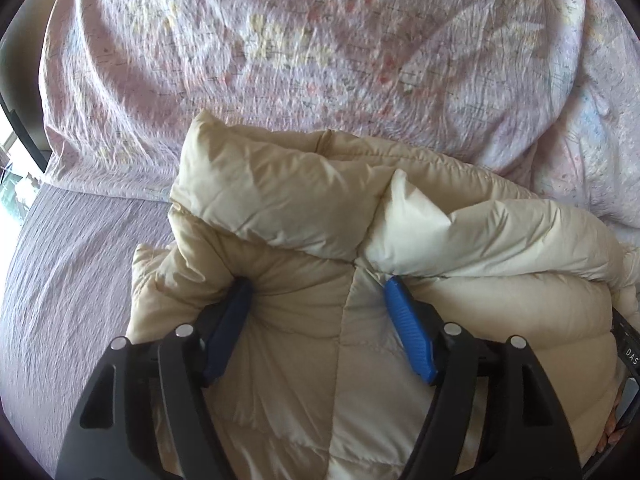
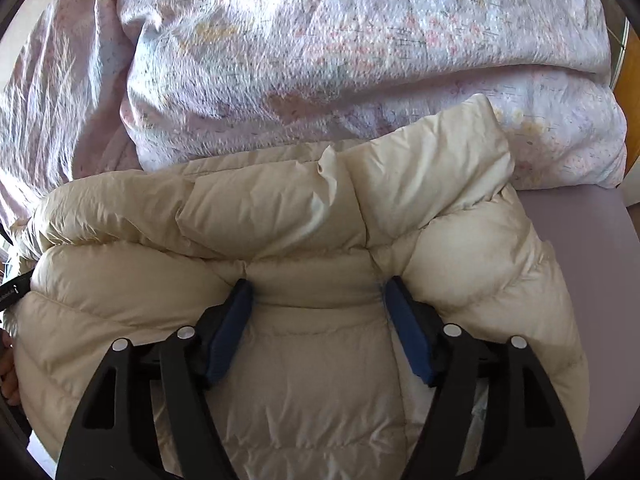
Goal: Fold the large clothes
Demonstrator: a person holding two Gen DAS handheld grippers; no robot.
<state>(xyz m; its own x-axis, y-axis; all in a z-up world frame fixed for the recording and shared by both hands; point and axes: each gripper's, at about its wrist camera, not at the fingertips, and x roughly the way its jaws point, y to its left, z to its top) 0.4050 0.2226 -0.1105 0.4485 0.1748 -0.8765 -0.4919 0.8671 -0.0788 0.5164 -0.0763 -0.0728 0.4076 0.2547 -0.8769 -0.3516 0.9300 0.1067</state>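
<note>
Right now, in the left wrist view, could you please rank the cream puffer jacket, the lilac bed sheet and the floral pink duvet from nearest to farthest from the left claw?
1. Cream puffer jacket: bunched between the left claw fingers, touching them.
2. Lilac bed sheet: flat, off to the left beside the jacket.
3. Floral pink duvet: heaped beyond the jacket, at the top.

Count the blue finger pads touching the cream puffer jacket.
4: two blue pads of the left hand-held gripper and two of the right hand-held gripper, each pair pressed into the puffer jacket.
</note>
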